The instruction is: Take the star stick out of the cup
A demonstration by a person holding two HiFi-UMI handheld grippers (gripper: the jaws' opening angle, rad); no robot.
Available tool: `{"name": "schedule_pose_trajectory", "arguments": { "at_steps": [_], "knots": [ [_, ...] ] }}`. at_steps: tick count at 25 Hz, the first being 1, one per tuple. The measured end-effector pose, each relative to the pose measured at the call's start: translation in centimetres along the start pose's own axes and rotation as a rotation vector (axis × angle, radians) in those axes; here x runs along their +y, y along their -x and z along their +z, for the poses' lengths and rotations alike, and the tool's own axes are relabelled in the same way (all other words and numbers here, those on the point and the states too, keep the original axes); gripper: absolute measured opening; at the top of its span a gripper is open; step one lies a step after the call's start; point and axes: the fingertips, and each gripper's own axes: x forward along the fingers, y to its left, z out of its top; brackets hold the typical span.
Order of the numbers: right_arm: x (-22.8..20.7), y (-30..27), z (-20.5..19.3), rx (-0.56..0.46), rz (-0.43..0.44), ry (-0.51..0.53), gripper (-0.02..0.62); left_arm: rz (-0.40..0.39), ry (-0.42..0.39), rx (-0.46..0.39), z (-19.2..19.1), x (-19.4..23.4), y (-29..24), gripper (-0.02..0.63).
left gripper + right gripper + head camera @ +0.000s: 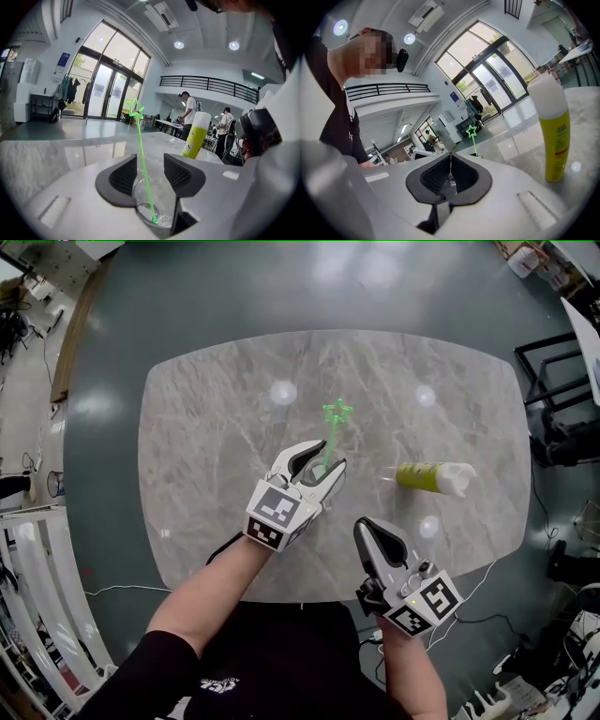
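Star stick stands in the clear cup, star uppermost; extraction not yet begun, and I judge the step to be steadying the cup. My left claw stands fairly wide, pads clamped on the cup's sides; my right claw is closed, empty, short of the stick; next it must open and pinch the stem.

One star stick, one cup, one bottle.
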Motion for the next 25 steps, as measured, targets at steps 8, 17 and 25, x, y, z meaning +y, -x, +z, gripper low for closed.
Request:
{"name": "schedule_pose_trajectory", "arguments": {
  "at_steps": [8,17,25],
  "knots": [
    [0.7,0.6,1.0,0.004,-0.001,0.006,0.018,0.047,0.010,0.037,-0.7,1.3,0.0,0.025],
    [1.8,1.5,2.0,0.002,-0.009,0.017,0.018,0.042,0.045,0.029,0.2,1.1,1.3,0.007],
    [3.3,1.6,2.7,-0.001,-0.009,0.040,0.018,0.028,0.084,-0.067,4.0,0.1,4.4,0.006]
  ]
}}
